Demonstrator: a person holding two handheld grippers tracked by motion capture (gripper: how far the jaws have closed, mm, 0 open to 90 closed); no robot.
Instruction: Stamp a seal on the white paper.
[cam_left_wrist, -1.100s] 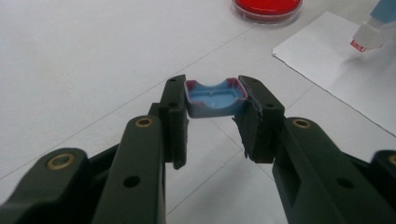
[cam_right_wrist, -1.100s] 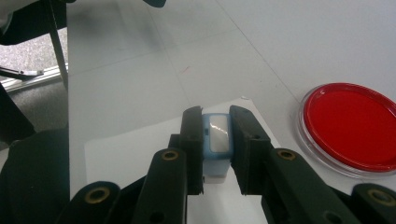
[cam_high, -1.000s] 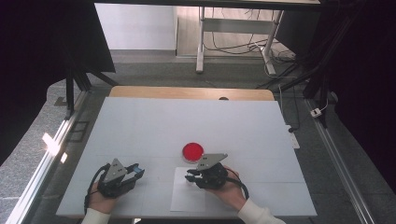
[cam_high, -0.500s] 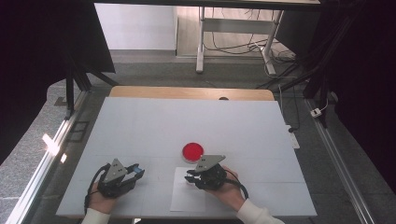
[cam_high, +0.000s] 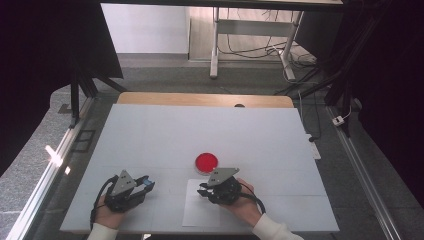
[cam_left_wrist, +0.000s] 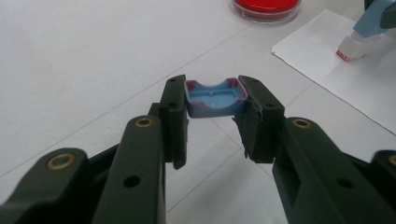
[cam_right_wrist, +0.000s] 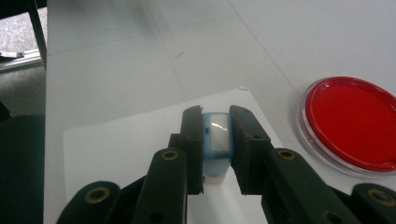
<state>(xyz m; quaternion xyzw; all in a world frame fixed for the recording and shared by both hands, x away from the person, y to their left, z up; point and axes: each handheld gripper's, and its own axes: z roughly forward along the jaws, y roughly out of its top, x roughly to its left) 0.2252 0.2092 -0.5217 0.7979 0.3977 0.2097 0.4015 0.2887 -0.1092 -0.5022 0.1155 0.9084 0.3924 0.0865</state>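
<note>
Left gripper view, item one: my left gripper (cam_left_wrist: 215, 100), jaws narrowed onto a blue cap (cam_left_wrist: 215, 98), hollow side facing the camera, held clear above the table (cam_left_wrist: 93, 46). Right gripper view, item two: my right gripper (cam_right_wrist: 215, 135), jaws clamped on a blue stamp (cam_right_wrist: 215, 140), long axis running down toward a sheet (cam_right_wrist: 121, 149), its lower end at or just above the paper; contact cannot be told. Item three: red dish (cam_right_wrist: 352, 121), just beyond the sheet, on my right gripper's far side. High view: left gripper (cam_high: 142, 186) sits well to the left of the right gripper (cam_high: 207, 190), the sheet (cam_high: 200, 215) under the right hand. Judgement: the stamp's open end points straight down at the sheet, so the next move turns on a vertical press by the right hand, which is the nearer one; the cap waits off to the left.
</note>
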